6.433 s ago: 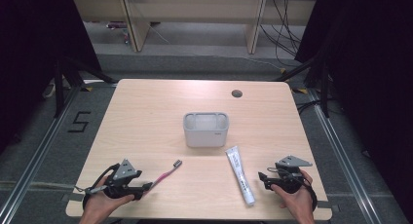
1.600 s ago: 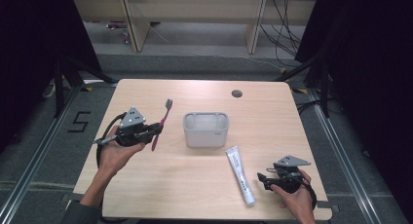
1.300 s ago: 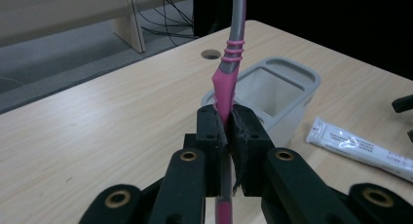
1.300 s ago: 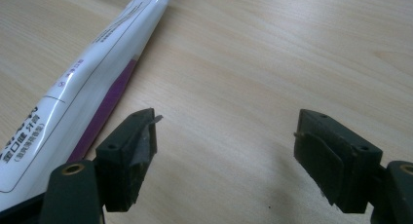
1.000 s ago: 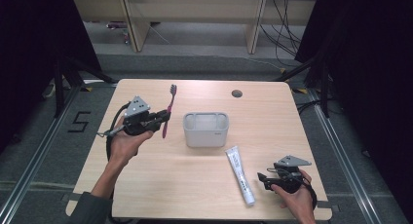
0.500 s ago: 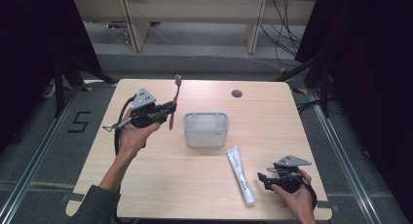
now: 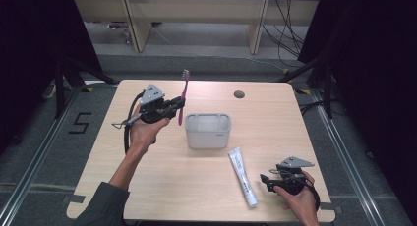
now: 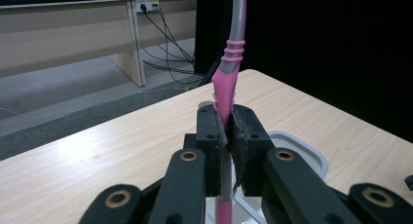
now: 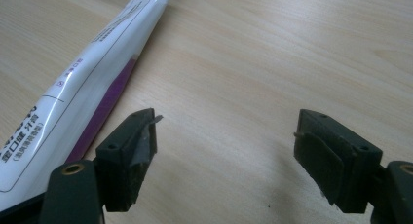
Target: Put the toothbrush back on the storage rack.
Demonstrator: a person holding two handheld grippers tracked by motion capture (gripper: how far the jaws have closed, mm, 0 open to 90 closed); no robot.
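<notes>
1. Your left claw (image 7: 173, 107) is clamped shut on a pink and grey toothbrush (image 7: 183, 96). You hold it raised above the surface (image 7: 162, 186), at about 10 o'clock from the container (image 7: 208, 130).
2. The toothbrush stands almost upright, bristle head at the top. In the left gripper view the pads grip the pink part of the handle (image 8: 225, 95), with the grey neck rising above them.
3. The toothbrush looks light, thin and stiff, and its smooth plastic could slip or swivel between the pads. The ribbed pink grip section is the best place to hold it, and that is about where you have it.
4. The light grey container is an open-topped rectangular tub near the middle of the surface, just to the right of the toothbrush.
5. Your right claw (image 7: 265, 180) rests low at about 5 o'clock on the surface, jaws spread wide and holding nothing.
6. A white toothpaste tube (image 7: 242, 176) lies flat just left of that claw, apart from it. It is probably soft and will dent if squeezed hard, so take it across its flat body.
</notes>
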